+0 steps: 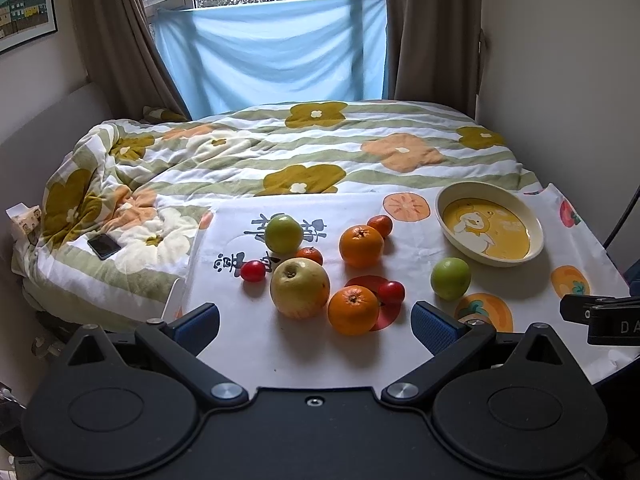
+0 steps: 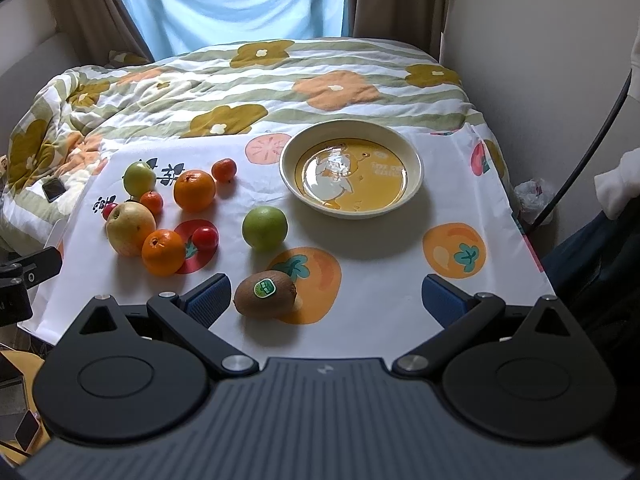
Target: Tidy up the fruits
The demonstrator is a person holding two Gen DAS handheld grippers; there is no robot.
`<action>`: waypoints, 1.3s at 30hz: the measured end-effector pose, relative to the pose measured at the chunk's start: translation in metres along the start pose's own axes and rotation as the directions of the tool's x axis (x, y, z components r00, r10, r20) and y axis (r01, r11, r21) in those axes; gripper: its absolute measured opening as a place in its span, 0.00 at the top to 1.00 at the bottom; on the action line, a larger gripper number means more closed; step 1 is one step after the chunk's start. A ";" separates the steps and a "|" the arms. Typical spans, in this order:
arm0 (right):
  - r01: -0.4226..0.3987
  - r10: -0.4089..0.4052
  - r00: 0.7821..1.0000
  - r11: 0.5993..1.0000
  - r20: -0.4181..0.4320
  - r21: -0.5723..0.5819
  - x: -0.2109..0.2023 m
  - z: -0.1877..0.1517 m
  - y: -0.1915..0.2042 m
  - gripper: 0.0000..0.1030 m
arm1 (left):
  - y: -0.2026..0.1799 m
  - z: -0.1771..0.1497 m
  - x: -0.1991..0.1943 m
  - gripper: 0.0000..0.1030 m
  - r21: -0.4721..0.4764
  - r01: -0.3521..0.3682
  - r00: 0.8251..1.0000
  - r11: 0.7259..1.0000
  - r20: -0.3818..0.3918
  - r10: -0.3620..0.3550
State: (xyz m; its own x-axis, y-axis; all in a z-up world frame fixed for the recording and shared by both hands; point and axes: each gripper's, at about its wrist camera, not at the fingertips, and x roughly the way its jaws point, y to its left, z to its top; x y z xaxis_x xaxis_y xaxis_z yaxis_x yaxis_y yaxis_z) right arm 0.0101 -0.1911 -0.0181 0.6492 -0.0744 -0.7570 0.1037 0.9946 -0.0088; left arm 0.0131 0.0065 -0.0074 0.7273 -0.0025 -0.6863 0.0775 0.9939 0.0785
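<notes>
Loose fruit lies on a white fruit-print cloth (image 1: 256, 344). In the left wrist view a yellow apple (image 1: 300, 288), two oranges (image 1: 353, 309) (image 1: 361, 245), two green apples (image 1: 283, 234) (image 1: 449, 278), small mandarins (image 1: 309, 256) and cherry tomatoes (image 1: 253, 271) sit ahead. My left gripper (image 1: 316, 322) is open and empty, just short of the yellow apple. A cream bowl with a duck picture (image 1: 448, 220) (image 2: 416, 164) is empty. My right gripper (image 2: 326, 298) is open, with a kiwi (image 2: 265, 294) lying by its left finger (image 2: 210, 298).
The cloth covers a small table in front of a bed with a flowered quilt (image 1: 280, 148). A phone (image 1: 103, 246) lies on the quilt at left. A wall and a dark cable (image 2: 580, 168) are at right. The window with a blue sheet (image 1: 272, 52) is behind.
</notes>
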 end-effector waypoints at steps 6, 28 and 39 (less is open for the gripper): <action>-0.004 0.005 1.000 1.000 -0.007 0.009 0.002 0.000 -0.001 0.00 | -0.002 0.000 0.001 0.00 0.000 0.001 1.000 1.000 -0.004 -0.001; -0.007 0.007 1.000 1.000 -0.004 0.009 0.003 0.000 0.000 0.00 | -0.003 0.000 0.003 0.00 0.001 0.002 1.000 1.000 -0.010 -0.002; -0.009 0.009 1.000 1.000 -0.001 0.007 0.000 0.002 0.002 0.00 | -0.007 0.000 0.006 0.00 -0.003 0.005 1.000 1.000 -0.014 -0.005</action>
State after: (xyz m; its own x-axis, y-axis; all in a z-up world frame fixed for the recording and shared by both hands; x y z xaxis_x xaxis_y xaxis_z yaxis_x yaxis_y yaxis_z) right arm 0.0119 -0.1897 -0.0173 0.6495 -0.0653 -0.7576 0.1030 0.9947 0.0025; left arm 0.0164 -0.0004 -0.0120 0.7171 -0.0063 -0.6969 0.0791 0.9942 0.0723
